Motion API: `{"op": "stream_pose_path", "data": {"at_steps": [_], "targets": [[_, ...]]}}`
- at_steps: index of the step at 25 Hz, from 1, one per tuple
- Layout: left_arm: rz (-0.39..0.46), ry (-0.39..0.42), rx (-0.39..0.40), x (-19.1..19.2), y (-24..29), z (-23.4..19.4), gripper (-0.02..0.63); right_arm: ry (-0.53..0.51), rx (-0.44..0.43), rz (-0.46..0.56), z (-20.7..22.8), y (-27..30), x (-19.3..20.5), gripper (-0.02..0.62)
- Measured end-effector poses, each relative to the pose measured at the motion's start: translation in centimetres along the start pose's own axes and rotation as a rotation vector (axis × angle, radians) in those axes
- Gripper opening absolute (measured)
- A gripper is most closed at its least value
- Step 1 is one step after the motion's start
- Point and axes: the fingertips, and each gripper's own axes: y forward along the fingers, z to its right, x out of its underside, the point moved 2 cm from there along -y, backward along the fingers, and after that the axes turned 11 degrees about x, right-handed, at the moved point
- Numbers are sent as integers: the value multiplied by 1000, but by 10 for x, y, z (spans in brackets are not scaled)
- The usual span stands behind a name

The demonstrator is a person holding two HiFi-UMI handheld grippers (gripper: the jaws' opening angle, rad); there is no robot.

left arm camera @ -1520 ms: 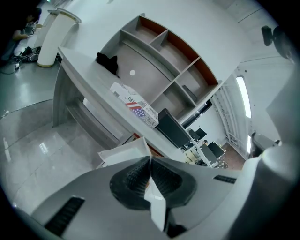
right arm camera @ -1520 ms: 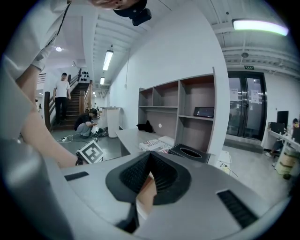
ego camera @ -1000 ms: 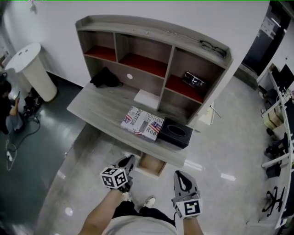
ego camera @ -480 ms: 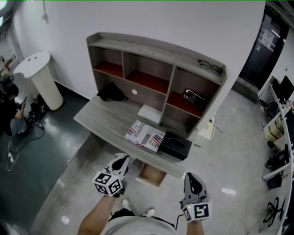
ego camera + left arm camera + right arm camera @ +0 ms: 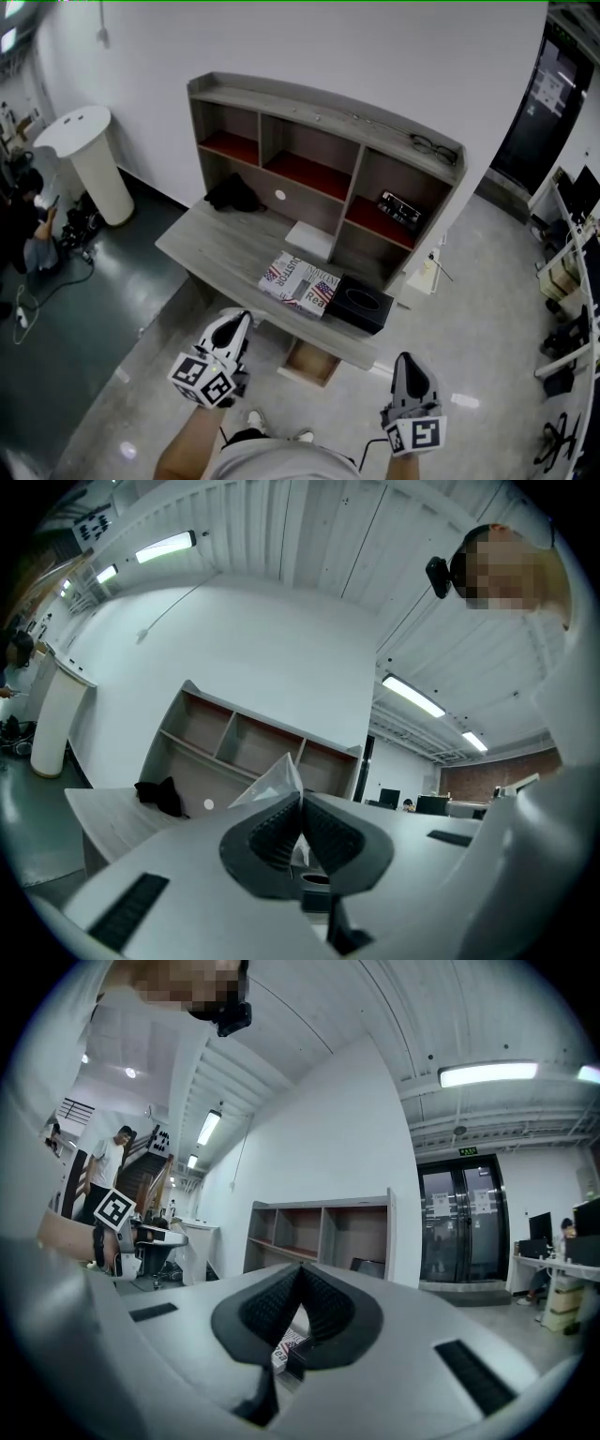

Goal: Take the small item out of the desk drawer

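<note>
The wooden drawer (image 5: 309,363) stands pulled out under the front edge of the grey desk (image 5: 211,248); its inside is too small to read. My left gripper (image 5: 234,325) hovers left of the drawer, in front of the desk. In the left gripper view its jaws (image 5: 300,801) are shut on a small clear plastic bag (image 5: 276,778), which sticks up between the pads. My right gripper (image 5: 410,362) hangs right of the drawer, over the floor. In the right gripper view it (image 5: 301,1276) is shut with nothing between its pads.
On the desk lie a printed magazine (image 5: 302,281), a black tissue box (image 5: 361,307), a white sheet (image 5: 311,239) and a black cloth (image 5: 232,195). The hutch carries glasses (image 5: 433,145) and a black device (image 5: 397,208). A white round stand (image 5: 89,164) and a seated person (image 5: 28,230) are at left.
Both grippers have drawn back from the drawer toward my body, the left one shifting left and the right one shifting right. The desk has slid up and right in the head view.
</note>
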Motion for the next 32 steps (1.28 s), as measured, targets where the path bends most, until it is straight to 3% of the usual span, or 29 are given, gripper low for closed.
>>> {"op": "stream_pose_path", "data": {"at_steps": [7,19,32], "targets": [[64,33,-13,-24,-21,11,20,-4,39,-6,14,-4,-2,20],[114,16,-72,-39,-67,12,20,29,125,-46,43,-22,0,20],[92,78,-7,-52,-55,2,20,32,112,-25,17,-5,-5,20]]}}
